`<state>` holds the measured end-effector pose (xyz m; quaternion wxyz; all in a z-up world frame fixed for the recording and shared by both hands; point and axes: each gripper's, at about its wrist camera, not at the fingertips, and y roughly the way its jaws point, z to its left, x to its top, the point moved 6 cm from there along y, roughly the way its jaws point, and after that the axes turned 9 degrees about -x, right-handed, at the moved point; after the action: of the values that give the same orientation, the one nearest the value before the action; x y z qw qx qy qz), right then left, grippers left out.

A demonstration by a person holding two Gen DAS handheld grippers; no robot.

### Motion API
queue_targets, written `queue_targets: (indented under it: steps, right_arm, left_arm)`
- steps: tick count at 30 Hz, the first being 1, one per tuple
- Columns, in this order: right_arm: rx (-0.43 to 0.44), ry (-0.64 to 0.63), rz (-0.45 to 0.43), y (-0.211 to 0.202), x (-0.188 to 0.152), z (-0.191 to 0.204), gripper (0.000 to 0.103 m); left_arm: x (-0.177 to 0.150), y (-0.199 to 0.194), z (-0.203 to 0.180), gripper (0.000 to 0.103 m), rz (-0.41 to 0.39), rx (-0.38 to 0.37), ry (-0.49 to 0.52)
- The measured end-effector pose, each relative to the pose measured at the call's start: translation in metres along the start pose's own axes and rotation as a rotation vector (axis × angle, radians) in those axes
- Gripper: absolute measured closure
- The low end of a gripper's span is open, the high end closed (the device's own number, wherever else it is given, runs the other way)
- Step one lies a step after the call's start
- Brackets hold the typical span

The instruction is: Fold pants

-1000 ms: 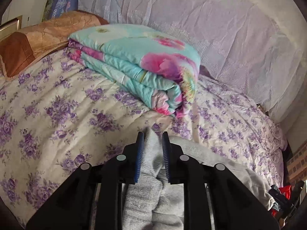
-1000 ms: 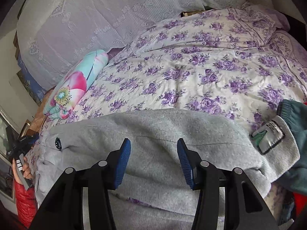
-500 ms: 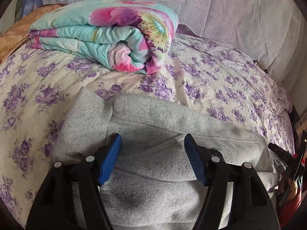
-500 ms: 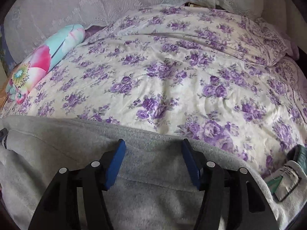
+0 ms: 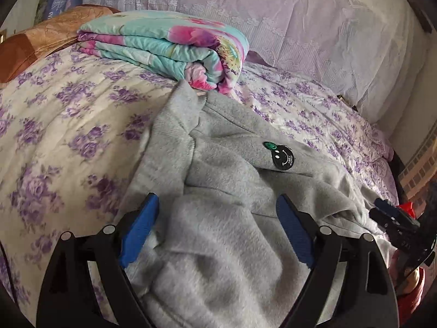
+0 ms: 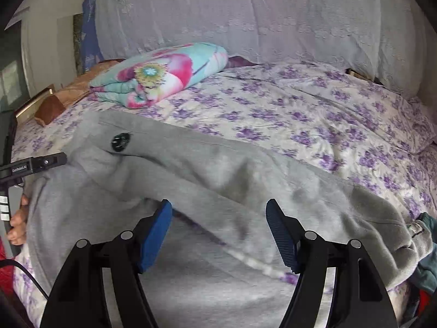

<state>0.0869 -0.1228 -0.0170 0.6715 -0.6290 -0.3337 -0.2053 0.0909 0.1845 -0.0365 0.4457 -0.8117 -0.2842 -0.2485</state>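
Note:
The grey sweatpants (image 5: 232, 180) lie loosely folded on the floral bed, with a black smiley patch (image 5: 282, 158) facing up. My left gripper (image 5: 217, 205) is open and hovers over the pants' near part, holding nothing. In the right wrist view the same pants (image 6: 218, 169) stretch across the bed, the patch (image 6: 121, 142) at their left end. My right gripper (image 6: 218, 210) is open above the folded edge of the pants, holding nothing. The other gripper (image 6: 41, 162) shows at the left edge of that view.
A folded teal and pink floral quilt (image 5: 169, 52) lies just beyond the pants. A brown pillow (image 5: 41, 38) lies at the far left. A white lace curtain (image 6: 259, 19) hangs behind the bed. A dark green garment (image 6: 427, 246) lies at the right edge.
My left gripper has let go of the grey fabric and opened wide. The pants now lie folded over with the smiley patch showing. My right gripper stayed open and pulled back.

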Motion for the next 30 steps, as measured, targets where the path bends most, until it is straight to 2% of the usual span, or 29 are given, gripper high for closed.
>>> queue_targets:
  steps: [2,4,6,7,12,14,16,17,18,19,20,21,23,25,27,30]
  right_arm:
    - [0.134,0.057,0.062,0.006,-0.009,0.023,0.031]
    - [0.201,0.092,0.118,0.017,-0.016,0.038,0.031]
    - [0.170,0.102,0.134,0.030,-0.015,0.042,0.031]
    - [0.160,0.110,0.142,0.037,-0.014,0.045,0.031]
    - [0.195,0.245,0.179,0.064,-0.002,0.038,0.031]
    - [0.206,0.272,0.190,0.071,0.000,0.039,0.032]
    - [0.192,0.266,0.190,0.077,-0.001,0.043,0.044]
    - [0.204,0.266,0.196,0.079,-0.002,0.045,0.066]
    - [0.227,0.279,0.203,0.080,-0.004,0.045,0.076]
    - [0.242,0.293,0.198,0.078,-0.005,0.045,0.079]
    - [0.244,0.294,0.185,0.073,-0.006,0.044,0.087]
    - [0.249,0.291,0.173,0.069,-0.006,0.044,0.090]
    - [0.257,0.280,0.147,0.053,-0.007,0.047,0.096]
    - [0.292,0.255,0.137,0.035,-0.012,0.056,0.098]
    - [0.319,0.229,0.147,0.026,-0.020,0.062,0.099]
    - [0.277,0.217,0.240,0.049,-0.043,0.063,0.099]
  left_arm:
    - [-0.009,-0.022,0.004,0.019,-0.039,-0.015,-0.031]
    - [-0.023,-0.042,0.009,0.019,-0.051,-0.055,-0.082]
    - [-0.039,-0.056,0.015,0.019,-0.037,-0.098,-0.149]
    - [-0.046,-0.059,0.019,0.019,-0.021,-0.097,-0.177]
    - [-0.065,-0.049,0.032,0.017,0.047,-0.068,-0.210]
    - [-0.060,-0.036,0.029,0.009,0.067,-0.044,-0.207]
    - [-0.053,-0.022,0.027,0.009,0.077,-0.012,-0.215]
    - [-0.050,-0.017,0.026,0.010,0.080,0.009,-0.211]
    - [-0.047,-0.015,0.023,0.014,0.078,0.022,-0.204]
    - [-0.045,-0.016,0.019,0.046,0.071,0.021,-0.193]
    - [-0.045,-0.017,0.017,0.061,0.076,0.024,-0.179]
    - [-0.044,-0.022,0.017,0.064,0.068,0.020,-0.179]
    - [-0.044,-0.036,0.020,0.076,0.044,0.002,-0.197]
    - [-0.043,-0.055,0.022,0.082,0.025,-0.025,-0.226]
    - [-0.044,-0.074,0.024,0.083,0.008,-0.043,-0.234]
    - [-0.056,-0.079,0.031,0.083,0.038,-0.003,-0.216]
